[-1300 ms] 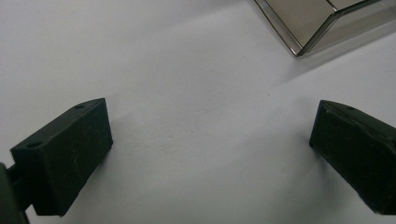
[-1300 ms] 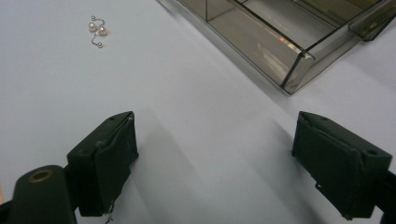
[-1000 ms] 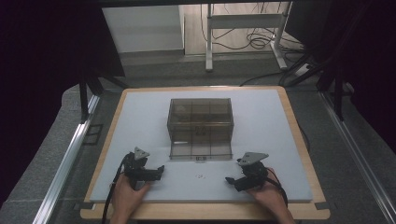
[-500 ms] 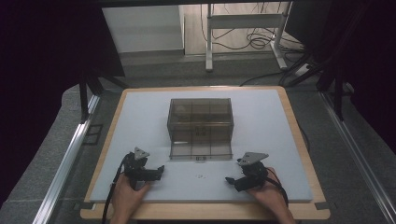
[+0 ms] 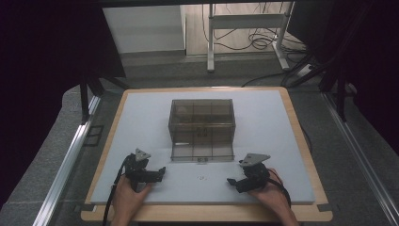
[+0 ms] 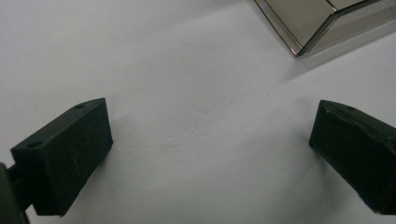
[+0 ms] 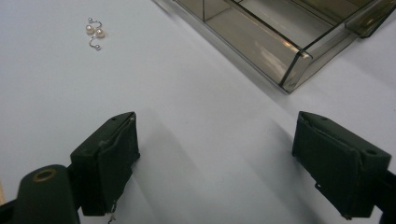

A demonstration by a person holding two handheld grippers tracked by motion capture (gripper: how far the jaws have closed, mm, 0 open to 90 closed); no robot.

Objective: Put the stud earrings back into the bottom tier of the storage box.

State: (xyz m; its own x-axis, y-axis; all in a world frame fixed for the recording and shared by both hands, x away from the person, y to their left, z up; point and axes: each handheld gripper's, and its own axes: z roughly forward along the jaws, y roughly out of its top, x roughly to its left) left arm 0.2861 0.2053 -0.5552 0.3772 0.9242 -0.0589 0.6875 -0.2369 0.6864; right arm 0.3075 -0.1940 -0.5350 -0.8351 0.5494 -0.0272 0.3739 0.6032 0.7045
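Both grippers low on the white mat near its front edge, jaws spread, nothing held.

High view: left gripper [image 5: 162, 170] and right gripper [image 5: 230, 181] lay either side of the pearl earrings [image 5: 202, 178], just in front of the smoked clear box [image 5: 202, 129] at mid-mat. Left gripper view: jaws wide apart over bare mat [image 6: 187, 93], box corner [image 6: 299, 28] beyond. Right gripper view: jaws wide apart, earrings [image 7: 95, 33] ahead to the left, open box tray [image 7: 261, 37] to the right.
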